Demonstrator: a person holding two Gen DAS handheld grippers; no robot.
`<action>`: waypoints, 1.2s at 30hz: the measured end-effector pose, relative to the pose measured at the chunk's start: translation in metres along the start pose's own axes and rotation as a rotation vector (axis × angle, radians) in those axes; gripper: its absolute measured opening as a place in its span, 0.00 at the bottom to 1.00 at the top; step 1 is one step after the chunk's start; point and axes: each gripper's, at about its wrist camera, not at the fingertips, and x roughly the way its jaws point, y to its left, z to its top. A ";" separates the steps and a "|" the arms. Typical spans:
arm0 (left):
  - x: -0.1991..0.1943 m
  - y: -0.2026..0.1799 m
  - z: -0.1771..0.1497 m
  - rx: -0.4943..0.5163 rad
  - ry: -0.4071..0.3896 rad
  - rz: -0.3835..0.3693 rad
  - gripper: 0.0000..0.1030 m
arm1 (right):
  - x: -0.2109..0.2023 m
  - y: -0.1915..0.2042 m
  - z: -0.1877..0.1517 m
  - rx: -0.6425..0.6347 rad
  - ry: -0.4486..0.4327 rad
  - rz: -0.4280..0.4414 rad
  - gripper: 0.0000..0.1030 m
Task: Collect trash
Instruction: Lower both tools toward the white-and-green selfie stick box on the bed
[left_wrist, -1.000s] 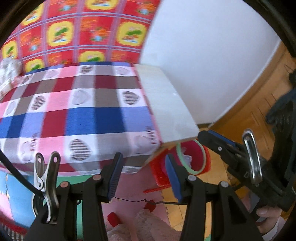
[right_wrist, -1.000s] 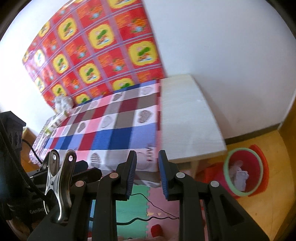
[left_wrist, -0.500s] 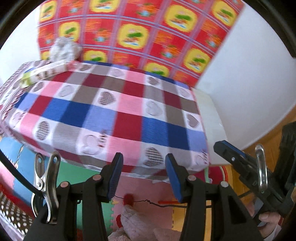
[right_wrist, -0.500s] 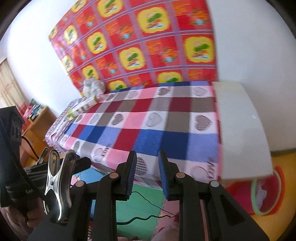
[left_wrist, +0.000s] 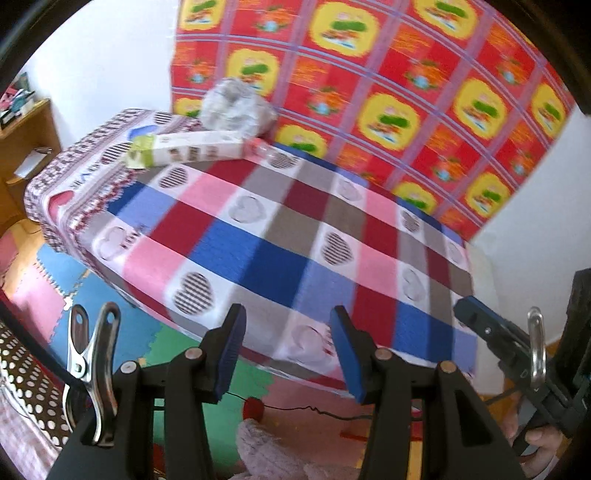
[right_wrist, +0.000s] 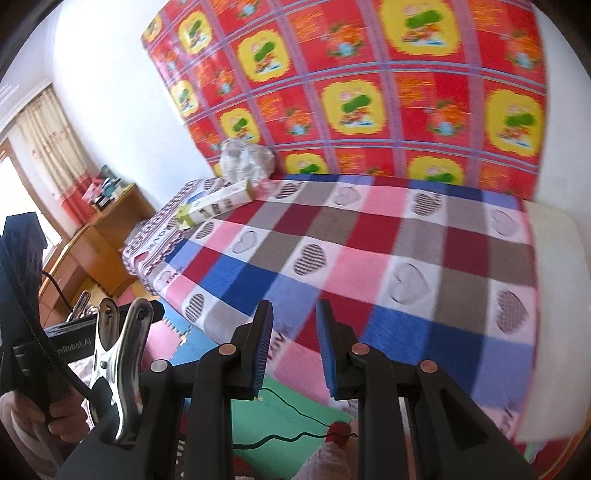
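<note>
Both claws, left claw (left_wrist: 284, 350) and right claw (right_wrist: 293, 347), hang apart and empty, while far ahead the crumpled clear plastic bag (left_wrist: 236, 107) and long white cardboard box (left_wrist: 184, 149) look light, best pinched mid-body.

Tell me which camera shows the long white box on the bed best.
The left wrist view: the box lies larger and nearer there, its whole length visible beside the crumpled plastic bag. The right wrist view shows the same box smaller, farther off and blurrier, at the bed's far corner.
</note>
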 end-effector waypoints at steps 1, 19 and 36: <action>0.002 0.005 0.005 -0.004 0.000 0.008 0.48 | 0.006 0.002 0.005 -0.004 0.006 0.006 0.24; 0.035 0.088 0.088 -0.089 -0.027 0.113 0.48 | 0.109 0.033 0.076 -0.035 0.094 0.090 0.24; 0.105 0.193 0.176 -0.092 0.065 0.085 0.48 | 0.201 0.098 0.124 -0.011 0.133 0.033 0.30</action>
